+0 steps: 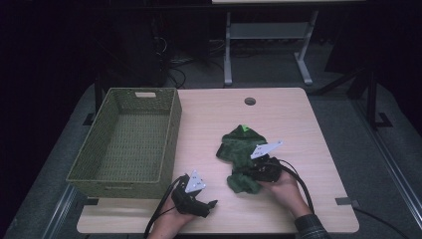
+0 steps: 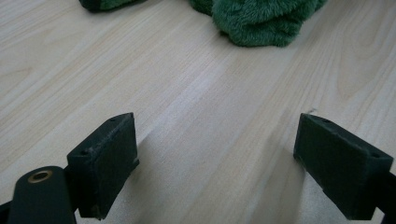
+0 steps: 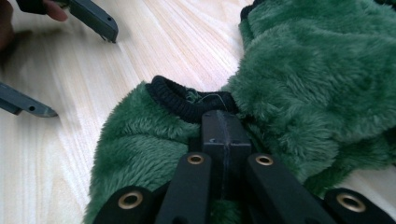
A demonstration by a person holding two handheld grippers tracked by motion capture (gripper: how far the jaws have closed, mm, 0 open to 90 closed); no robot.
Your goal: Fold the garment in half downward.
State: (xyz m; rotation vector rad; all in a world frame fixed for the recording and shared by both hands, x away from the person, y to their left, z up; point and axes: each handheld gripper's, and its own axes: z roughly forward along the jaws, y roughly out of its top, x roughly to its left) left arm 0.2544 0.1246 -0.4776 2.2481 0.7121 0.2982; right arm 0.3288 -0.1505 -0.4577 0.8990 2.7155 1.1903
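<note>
Right gripper (image 3: 223, 126) jaws closed together on green fleece garment (image 1: 240, 149), left gripper (image 2: 217, 163) jaws wide, empty, over wooden table (image 1: 278, 119)

Green garment (image 3: 322, 74) fuzzy plush cloth; table (image 2: 196, 102) smooth matt pale wood; basket (image 1: 124, 144) woven wicker

- No readable text, brand, number or sign appears anywhere in the three views.
- The small bright green tag (image 1: 245, 129) on the fuzzy dark green garment (image 1: 239, 149) is too small to read.
</note>
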